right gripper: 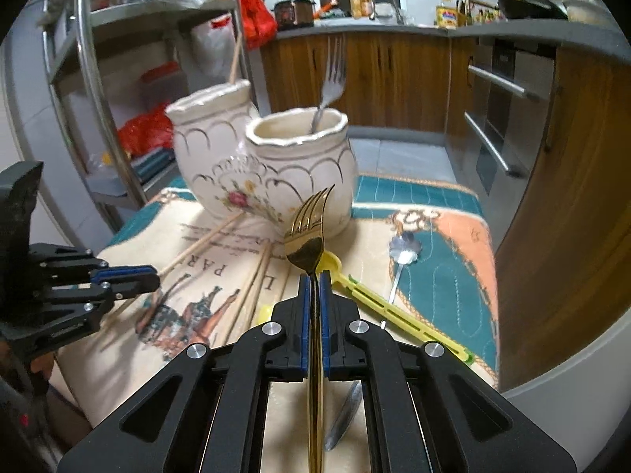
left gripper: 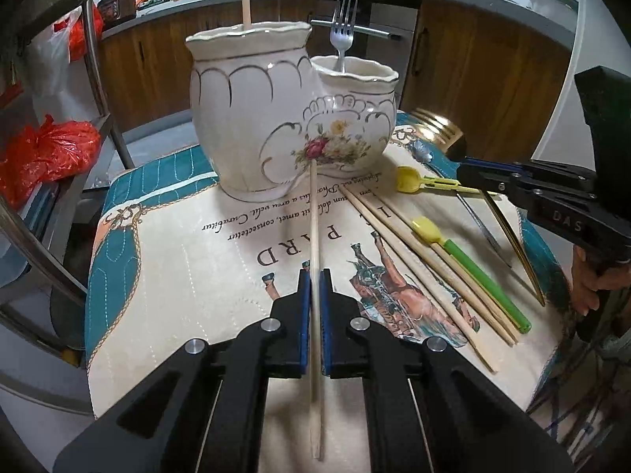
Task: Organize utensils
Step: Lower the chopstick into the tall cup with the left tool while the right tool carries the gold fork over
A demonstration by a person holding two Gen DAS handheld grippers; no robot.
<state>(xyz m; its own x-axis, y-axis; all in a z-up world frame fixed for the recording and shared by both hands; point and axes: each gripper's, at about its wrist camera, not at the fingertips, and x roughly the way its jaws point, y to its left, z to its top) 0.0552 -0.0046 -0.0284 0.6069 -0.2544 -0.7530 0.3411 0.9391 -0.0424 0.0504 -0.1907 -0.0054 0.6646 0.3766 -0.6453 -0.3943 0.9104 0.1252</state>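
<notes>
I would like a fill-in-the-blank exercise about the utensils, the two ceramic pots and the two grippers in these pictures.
1. The left gripper is shut on a wooden ____.
2. The right gripper is shut on a ____-coloured fork.
3. The silver fork stands in the ____ of the two joined pots.
4. One chopstick already stands in the ____ pot.

Missing words: chopstick; gold; smaller; taller

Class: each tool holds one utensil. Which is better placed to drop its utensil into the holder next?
Probably the right tool: its gold fork points at the shorter pot's wide mouth. The left tool's chopstick sits below the taller pot's rim.
</notes>
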